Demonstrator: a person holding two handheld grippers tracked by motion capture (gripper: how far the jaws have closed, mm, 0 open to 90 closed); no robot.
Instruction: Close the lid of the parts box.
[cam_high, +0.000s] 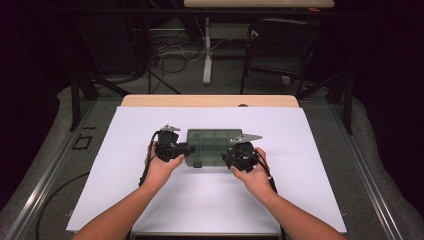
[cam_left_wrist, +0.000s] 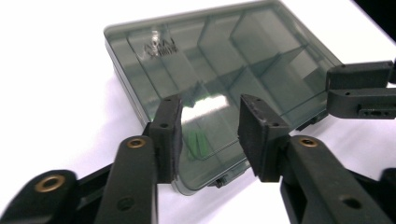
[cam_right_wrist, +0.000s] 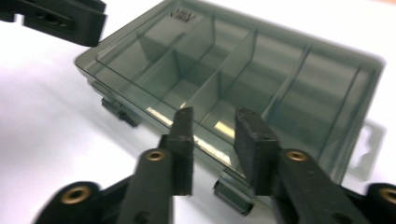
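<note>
A smoky compartment box (cam_high: 214, 146) (lid shut) is flanked by the left gripper (cam_left_wrist: 208, 126) and right gripper (cam_right_wrist: 213, 135), both parted.

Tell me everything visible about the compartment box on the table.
The compartment box is a flat, rectangular organiser of smoky, see-through plastic, lying lid up and closed on the white table. Dividers inside split it into several compartments, and small latches sit along its near edge. The left gripper and right gripper are at that edge with jaws apart; contact cannot be told.
</note>
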